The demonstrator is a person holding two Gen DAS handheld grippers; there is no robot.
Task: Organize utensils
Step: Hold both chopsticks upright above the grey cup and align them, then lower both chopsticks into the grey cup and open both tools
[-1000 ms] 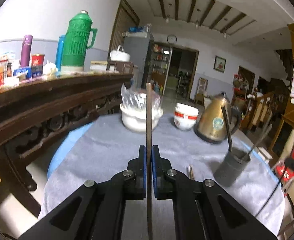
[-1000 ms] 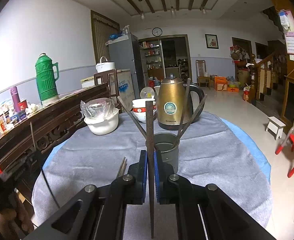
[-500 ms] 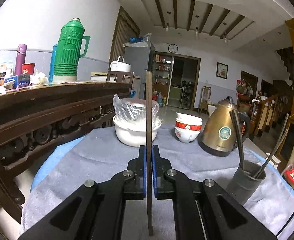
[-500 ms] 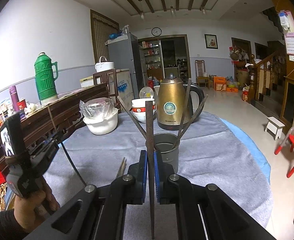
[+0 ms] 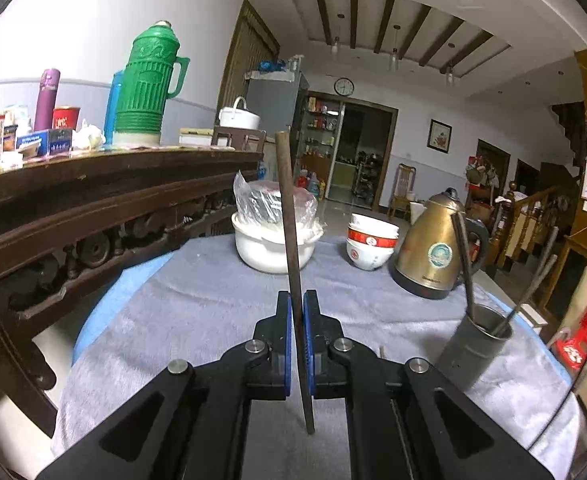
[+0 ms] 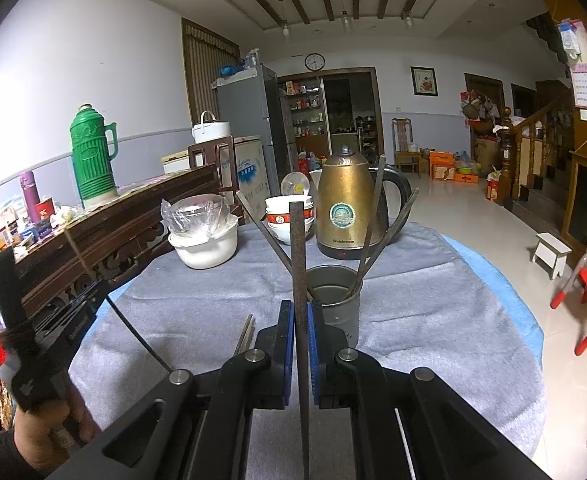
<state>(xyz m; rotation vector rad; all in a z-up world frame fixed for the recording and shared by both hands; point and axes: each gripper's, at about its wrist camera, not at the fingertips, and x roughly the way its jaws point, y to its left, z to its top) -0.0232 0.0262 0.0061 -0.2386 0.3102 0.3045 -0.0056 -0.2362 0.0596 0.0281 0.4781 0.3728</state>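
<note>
The cup (image 6: 335, 300) stands on the table (image 6: 433, 320), just ahead of my right gripper (image 6: 302, 320), well right of my left gripper (image 5: 298, 312). Each is clamped on an upright chopstick (image 6: 298, 248), (image 5: 289, 216); right is nearer.

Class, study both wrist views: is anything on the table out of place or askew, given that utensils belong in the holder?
Yes. A pair of chopsticks lies loose on the grey cloth, left of the grey holder, while three others stand inside it, leaning apart. Each gripper, left and right, also grips one chopstick outside the holder.
</note>
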